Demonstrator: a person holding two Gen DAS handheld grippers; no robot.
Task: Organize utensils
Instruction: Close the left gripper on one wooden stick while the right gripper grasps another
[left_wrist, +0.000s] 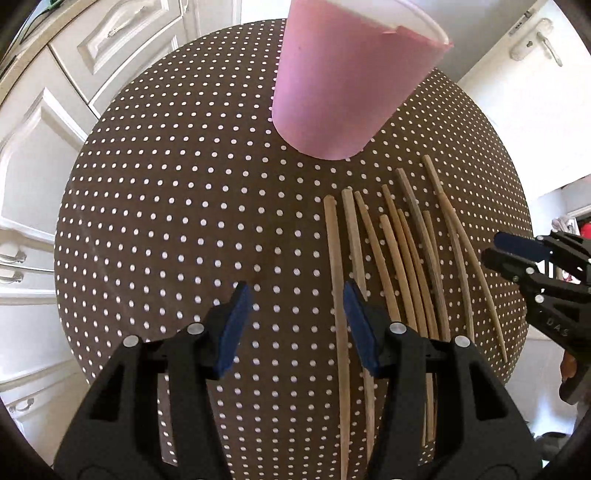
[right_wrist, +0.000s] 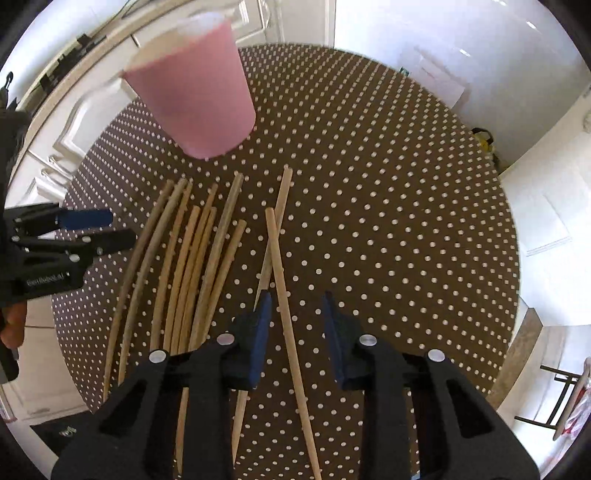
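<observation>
Right tongs (right_wrist: 295, 332) astride one chopstick (right_wrist: 284, 295) (unpinched)

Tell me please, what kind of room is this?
Probably a home kitchen or dining corner. White panelled cabinets with drawer handles stand beside a round table with a brown dotted cloth, and wooden chopsticks lie on it next to a pink cup.

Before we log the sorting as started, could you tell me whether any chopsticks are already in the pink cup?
No, all the chopsticks lie flat on the dotted tablecloth beside the pink cup.
</observation>
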